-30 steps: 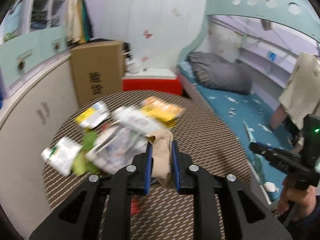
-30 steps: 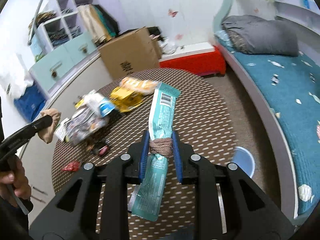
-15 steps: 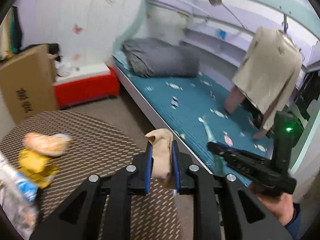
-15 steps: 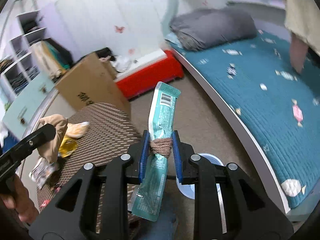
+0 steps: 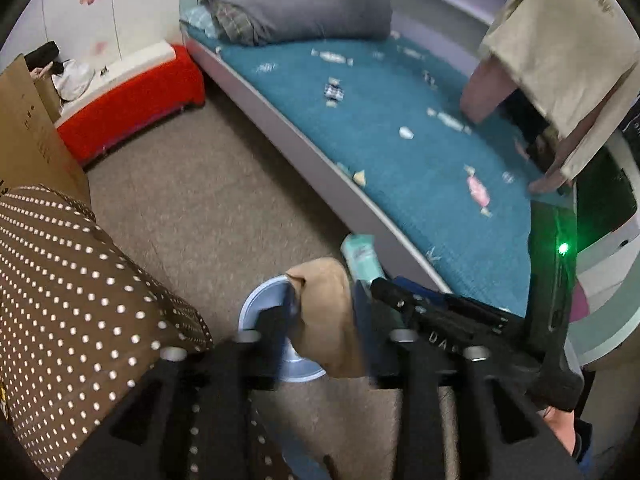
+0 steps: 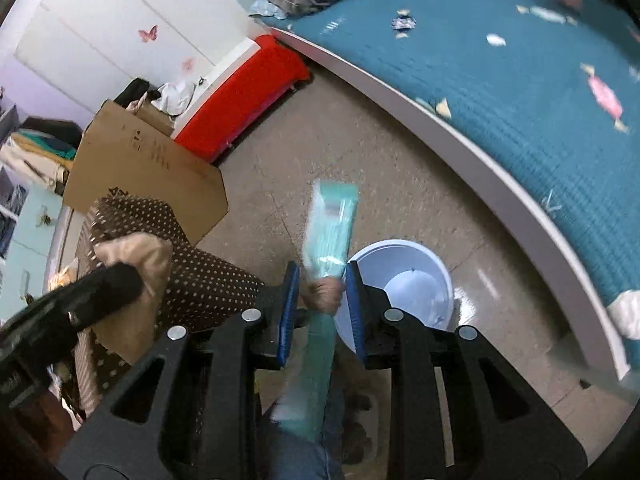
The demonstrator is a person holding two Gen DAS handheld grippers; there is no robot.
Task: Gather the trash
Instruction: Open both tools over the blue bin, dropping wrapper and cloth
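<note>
- The bin (image 6: 404, 280) stands on the floor (image 6: 360, 168), between the table (image 6: 192, 276) on its left and the bed (image 6: 520, 92) on its right.
- Beyond the bin, left of it, a cardboard box (image 6: 140, 168) stands behind the table.
- A low chest (image 6: 240, 96) lies beyond the bin at the bed's end.
- A pillow (image 5: 296, 8) lies on the bed, well beyond the bin.

A pale blue bin (image 6: 404, 280) stands on the speckled floor (image 6: 360, 152)

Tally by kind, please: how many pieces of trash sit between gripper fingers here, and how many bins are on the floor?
Trash pieces between fingers: 2, a tan wad in the left gripper and a teal wrapper in the right gripper
Bins: 1, a pale blue bin
Total: 3
</note>
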